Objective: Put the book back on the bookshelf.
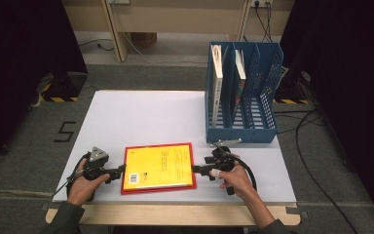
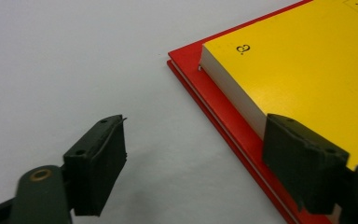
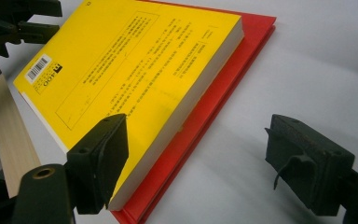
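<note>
Gripping from both short ends at once looks like the plan, and the main hazard is that two volumes are stacked: a thick yellow paperback book (image 1: 159, 166) with white page edges lies on top of a thinner, wider red hardcover book (image 1: 124, 168) whose border shows all round it. If either set of jaws closes on only the yellow book, or only the red cover, the stack could shear apart and the lower one would stay on the white rectangular tabletop (image 1: 141, 114). A bite taken on a corner instead of mid-edge could let the heavy paperback droop or fan its pages. The stack sits at the near middle of the table, flat, well short of the blue perforated plastic file rack (image 1: 241, 92) at the far right, which already holds upright books in two slots. The left gripper (image 1: 118, 170) lies at the stack's left edge; in the left gripper view its jaws stand apart, one pad over bare table and the other over the red border beside the page edges, pressing nothing. The right gripper (image 1: 196, 169) meets the right edge; its jaws are also spread, one overlapping the yellow cover's near corner, the other out over the table, nothing pinched.
</note>
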Demonstrator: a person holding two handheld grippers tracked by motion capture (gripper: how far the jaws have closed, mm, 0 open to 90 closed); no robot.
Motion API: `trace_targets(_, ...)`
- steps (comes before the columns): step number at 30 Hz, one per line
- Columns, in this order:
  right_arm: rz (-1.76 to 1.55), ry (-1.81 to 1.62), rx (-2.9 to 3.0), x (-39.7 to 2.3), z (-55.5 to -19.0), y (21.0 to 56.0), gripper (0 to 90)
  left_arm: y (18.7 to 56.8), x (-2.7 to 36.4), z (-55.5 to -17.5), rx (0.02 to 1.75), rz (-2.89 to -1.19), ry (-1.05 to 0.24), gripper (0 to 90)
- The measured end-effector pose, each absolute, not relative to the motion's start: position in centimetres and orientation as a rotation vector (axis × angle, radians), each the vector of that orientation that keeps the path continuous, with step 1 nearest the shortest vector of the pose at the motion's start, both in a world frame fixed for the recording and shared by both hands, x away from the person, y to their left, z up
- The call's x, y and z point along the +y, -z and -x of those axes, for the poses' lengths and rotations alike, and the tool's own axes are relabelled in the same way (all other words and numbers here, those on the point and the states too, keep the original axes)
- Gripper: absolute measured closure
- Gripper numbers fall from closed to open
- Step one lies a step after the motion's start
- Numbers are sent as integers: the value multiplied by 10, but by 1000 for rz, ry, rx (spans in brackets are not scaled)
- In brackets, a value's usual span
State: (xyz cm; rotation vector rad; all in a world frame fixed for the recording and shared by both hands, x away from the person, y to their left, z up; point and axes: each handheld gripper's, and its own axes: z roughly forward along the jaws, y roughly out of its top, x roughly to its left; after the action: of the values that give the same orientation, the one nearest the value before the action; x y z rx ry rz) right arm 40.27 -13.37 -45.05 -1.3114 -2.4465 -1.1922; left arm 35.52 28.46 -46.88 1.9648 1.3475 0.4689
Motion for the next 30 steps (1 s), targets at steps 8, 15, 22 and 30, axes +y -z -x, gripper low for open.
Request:
trace_targets(8, 1304, 1182, -2414, -129, -403, 456, 219, 465, 279, -352, 1356, -1965, -439, 372)
trace_targets(15, 1294, 1179, -2393, -126, -404, 459, 223, 465, 273, -350, 1327, -1979, -422, 423)
trace_targets(22, 1293, 1165, -2390, -123, -404, 463, 230, 466, 264, -351, 1305, -2003, -433, 222)
trace_targets(30, 1310, 1187, -2366, -121, -406, 466, 233, 466, 262, -349, 1300, -2003, -428, 259)
